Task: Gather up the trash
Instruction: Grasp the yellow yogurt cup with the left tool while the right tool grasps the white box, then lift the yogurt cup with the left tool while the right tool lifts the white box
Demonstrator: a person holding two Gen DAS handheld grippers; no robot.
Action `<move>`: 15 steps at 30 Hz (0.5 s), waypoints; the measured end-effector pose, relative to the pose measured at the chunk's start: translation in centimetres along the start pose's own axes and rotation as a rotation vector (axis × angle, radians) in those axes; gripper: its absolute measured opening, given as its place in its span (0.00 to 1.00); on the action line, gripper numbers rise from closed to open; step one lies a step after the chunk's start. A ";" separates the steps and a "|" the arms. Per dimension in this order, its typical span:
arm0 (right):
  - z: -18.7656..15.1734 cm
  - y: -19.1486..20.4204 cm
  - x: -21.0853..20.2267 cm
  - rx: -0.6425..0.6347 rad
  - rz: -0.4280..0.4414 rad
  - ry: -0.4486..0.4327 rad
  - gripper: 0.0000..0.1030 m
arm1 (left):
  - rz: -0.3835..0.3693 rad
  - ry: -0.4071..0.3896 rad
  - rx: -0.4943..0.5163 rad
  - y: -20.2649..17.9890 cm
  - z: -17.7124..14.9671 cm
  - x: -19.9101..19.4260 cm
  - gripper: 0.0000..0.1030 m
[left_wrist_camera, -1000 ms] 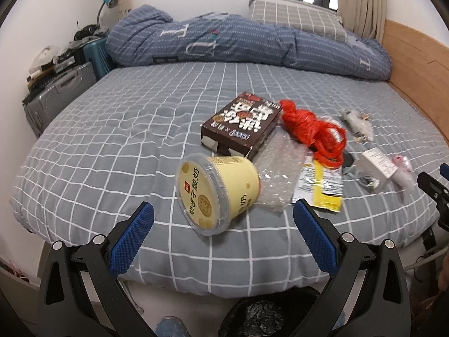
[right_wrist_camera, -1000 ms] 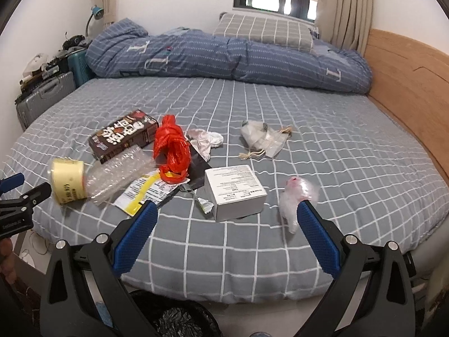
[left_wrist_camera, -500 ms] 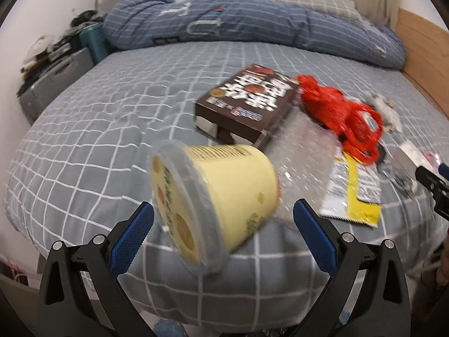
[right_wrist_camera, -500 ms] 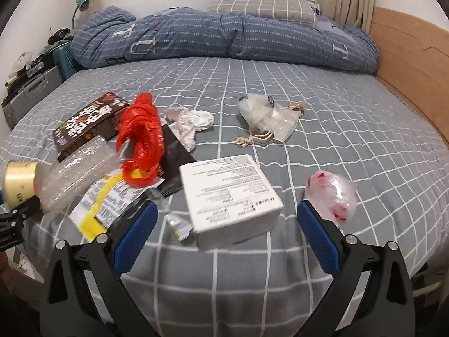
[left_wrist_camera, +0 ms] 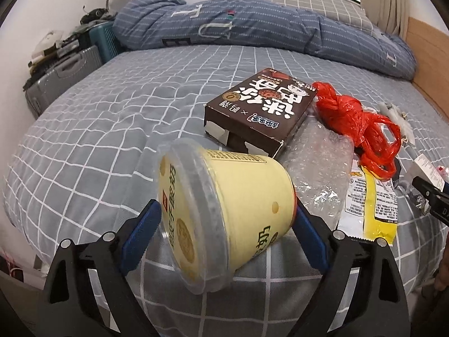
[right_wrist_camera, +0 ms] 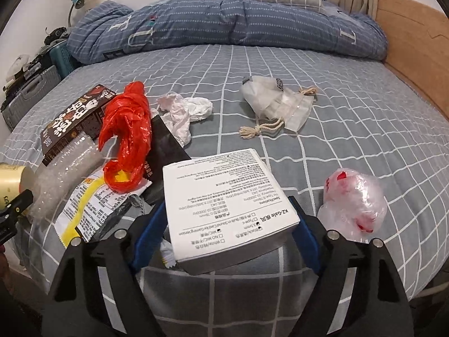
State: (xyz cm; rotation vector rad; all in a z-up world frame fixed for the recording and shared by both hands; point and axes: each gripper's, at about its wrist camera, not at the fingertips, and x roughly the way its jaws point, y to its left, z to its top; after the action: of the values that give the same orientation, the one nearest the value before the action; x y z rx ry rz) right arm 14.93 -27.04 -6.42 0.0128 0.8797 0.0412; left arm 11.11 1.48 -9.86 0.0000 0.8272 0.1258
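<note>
Bed [left_wrist_camera: 112,118]: trash spread along the near edge, all of it straight ahead of both claws.

White box [right_wrist_camera: 224,196]: flat on the bed, dead centre between the right claw [right_wrist_camera: 227,209] pads, long side running away from the camera, so pinched across the short width. Nearer the right hand by far.

Cup [left_wrist_camera: 224,210]: on its side, lid tilted toward the camera and low left, base away to the right. Sits between the left claw [left_wrist_camera: 226,212] pads, one pad by the lid rim, the other by the base, so spanned roughly end to end along its axis rather than across the round wall. Likely to slip or tip if squeezed off-centre.

Both sets of jaws just closing, pads right at the sides of their things. Cannot tell whether either is pressing yet.

Against a second ago: both claws much closer and lower, the gaps narrower, the cup and box now filling them instead of lying well ahead.
</note>
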 end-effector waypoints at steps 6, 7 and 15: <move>0.0 0.2 -0.2 -0.010 0.010 -0.015 0.76 | -0.013 -0.008 -0.020 0.4 0.0 -0.2 0.82; 0.1 0.3 -0.3 -0.012 0.010 -0.017 0.76 | -0.012 -0.010 -0.019 0.4 0.0 -0.2 0.82; 0.5 0.3 -1.3 -0.006 0.007 -0.039 0.76 | -0.009 -0.015 -0.005 0.2 0.1 -0.7 0.78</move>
State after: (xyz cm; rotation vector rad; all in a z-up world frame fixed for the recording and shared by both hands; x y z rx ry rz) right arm 14.48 -26.80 -5.04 0.0115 0.8410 0.0503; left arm 10.68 1.65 -9.27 -0.0081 0.8117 0.1190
